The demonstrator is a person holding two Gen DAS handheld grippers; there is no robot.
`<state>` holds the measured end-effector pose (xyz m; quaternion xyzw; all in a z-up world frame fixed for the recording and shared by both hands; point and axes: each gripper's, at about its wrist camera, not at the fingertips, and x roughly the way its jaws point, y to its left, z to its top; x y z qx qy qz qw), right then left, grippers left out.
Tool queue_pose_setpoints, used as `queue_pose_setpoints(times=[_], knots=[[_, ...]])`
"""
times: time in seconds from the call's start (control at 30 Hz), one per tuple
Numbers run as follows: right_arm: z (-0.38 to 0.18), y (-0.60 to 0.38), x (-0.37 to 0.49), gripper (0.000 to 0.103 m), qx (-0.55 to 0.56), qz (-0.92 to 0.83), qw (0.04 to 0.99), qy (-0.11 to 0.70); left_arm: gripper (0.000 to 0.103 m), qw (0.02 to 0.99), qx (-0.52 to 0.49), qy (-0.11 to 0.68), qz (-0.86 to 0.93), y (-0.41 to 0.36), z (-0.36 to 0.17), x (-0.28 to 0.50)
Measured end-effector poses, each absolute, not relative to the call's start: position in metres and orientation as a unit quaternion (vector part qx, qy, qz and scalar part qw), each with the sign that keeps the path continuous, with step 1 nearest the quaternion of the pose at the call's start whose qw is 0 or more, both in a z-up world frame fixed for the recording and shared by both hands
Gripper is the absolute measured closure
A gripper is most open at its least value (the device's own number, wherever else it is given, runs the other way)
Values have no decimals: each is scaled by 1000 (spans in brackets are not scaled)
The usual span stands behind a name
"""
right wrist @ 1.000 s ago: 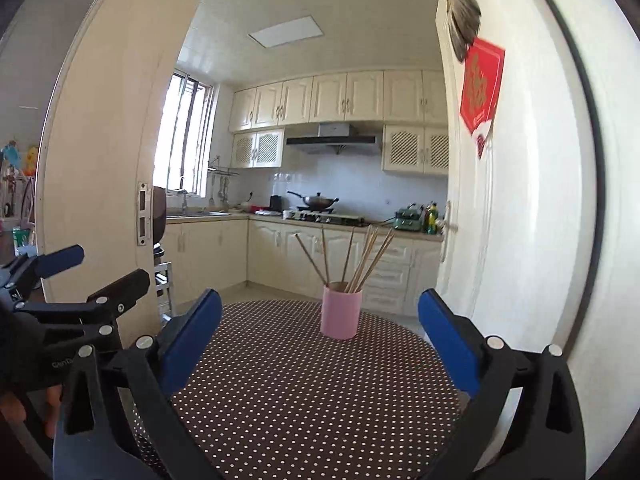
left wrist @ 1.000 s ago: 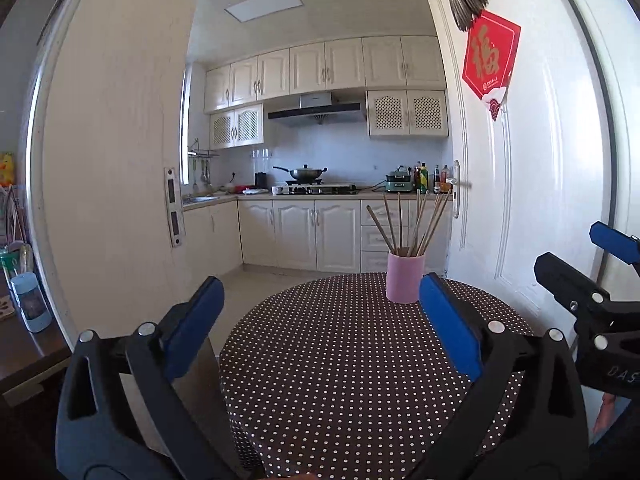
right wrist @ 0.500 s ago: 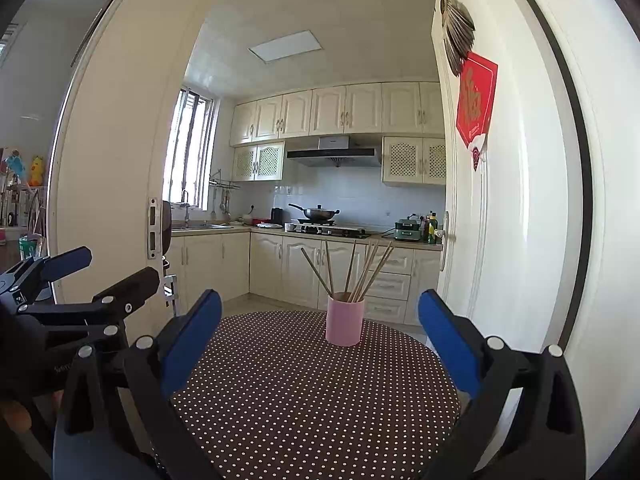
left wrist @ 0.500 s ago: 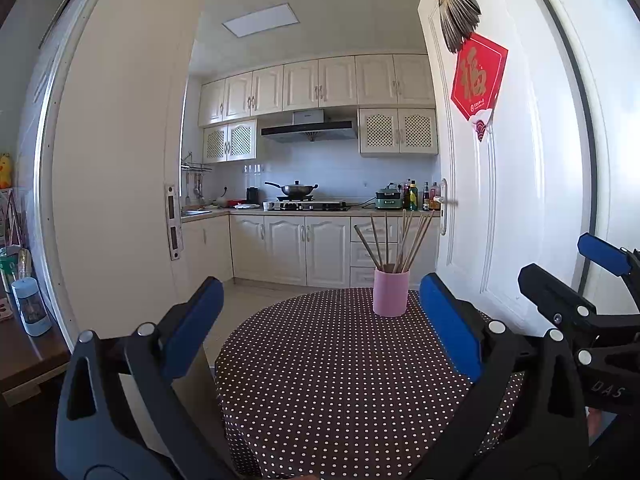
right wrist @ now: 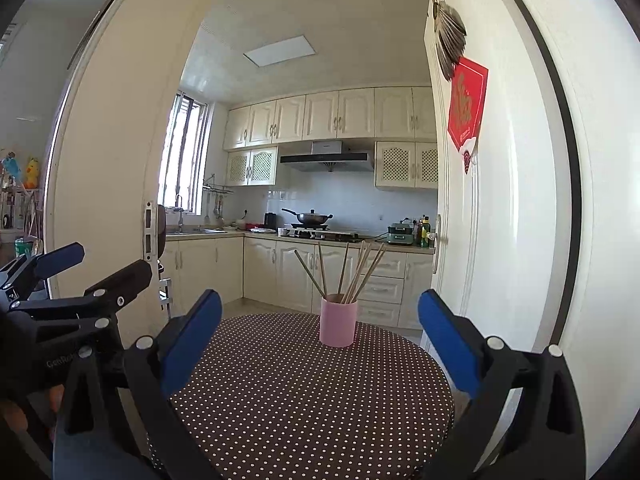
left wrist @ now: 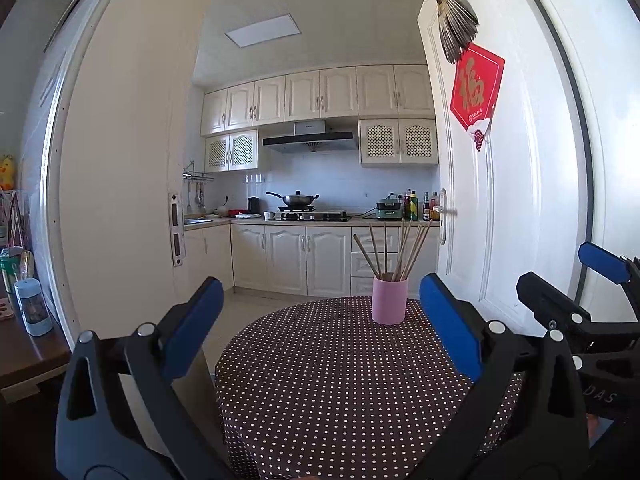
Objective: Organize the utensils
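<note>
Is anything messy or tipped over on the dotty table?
Nothing stands out. The pink cup stands upright on the table, with the chopsticks fanned out inside it. No spills show.

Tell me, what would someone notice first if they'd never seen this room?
Probably the pink cup full of chopsticks, standing alone near the far edge of the round polka-dot table. Next, the red paper sign hanging high on the white door at the right. Up close, the left gripper and right gripper both gape open, holding nothing.
</note>
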<state>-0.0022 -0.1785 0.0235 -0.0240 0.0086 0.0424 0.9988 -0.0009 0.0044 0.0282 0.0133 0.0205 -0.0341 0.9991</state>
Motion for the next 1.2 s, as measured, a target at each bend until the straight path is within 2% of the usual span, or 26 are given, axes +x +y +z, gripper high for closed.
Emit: queue_pose_setpoints(times=[1.2], knots=[[22, -172, -6, 8, -20, 43, 999, 11, 7, 999, 22, 6, -23, 2, 29, -3]])
